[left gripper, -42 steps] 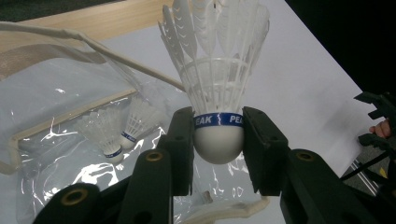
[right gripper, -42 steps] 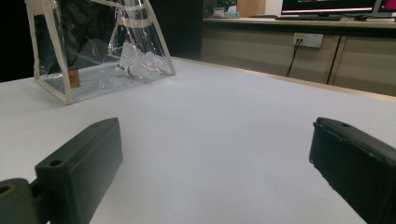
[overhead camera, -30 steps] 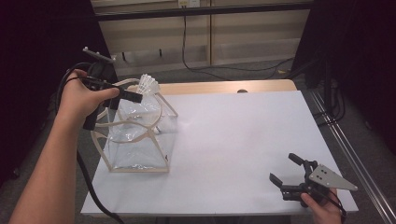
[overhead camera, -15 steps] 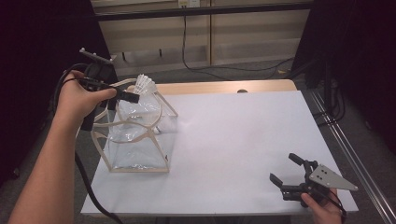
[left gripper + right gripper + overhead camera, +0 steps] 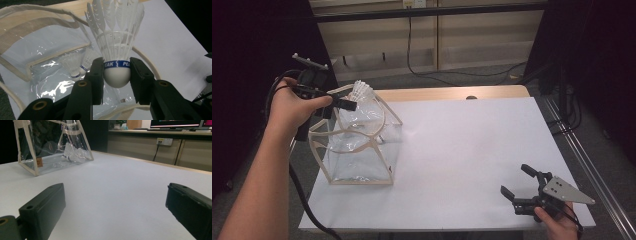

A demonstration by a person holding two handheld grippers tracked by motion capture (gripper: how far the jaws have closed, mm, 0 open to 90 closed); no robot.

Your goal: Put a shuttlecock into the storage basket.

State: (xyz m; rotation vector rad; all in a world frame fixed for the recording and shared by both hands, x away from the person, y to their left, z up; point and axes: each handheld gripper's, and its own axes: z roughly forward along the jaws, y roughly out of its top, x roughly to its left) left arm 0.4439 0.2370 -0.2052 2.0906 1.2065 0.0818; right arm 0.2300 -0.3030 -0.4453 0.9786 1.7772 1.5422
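Note:
A white feather shuttlecock (image 5: pixel 116 47) with a blue band is gripped by its cork base in my left gripper (image 5: pixel 117 75), held just above the mouth of a clear plastic tote bag (image 5: pixel 359 145) with cream trim. In the high view the shuttlecock (image 5: pixel 362 91) sits at the bag's far upper rim, with the left gripper (image 5: pixel 343 103) shut on it. Two more shuttlecocks (image 5: pixel 77 62) lie inside the bag. My right gripper (image 5: pixel 518 184) rests open at the table's near right corner, nothing between its jaws; the bag (image 5: pixel 50 145) stands far off in its view.
The white table top (image 5: pixel 462 140) spreads between the bag and the right gripper. A wooden strip (image 5: pixel 447 93) runs along the far edge. Cables trail from the left gripper down past the forearm.
The left hand with the shuttlecock has shifted only slightly above the bag's mouth. The right gripper has stayed where it was.

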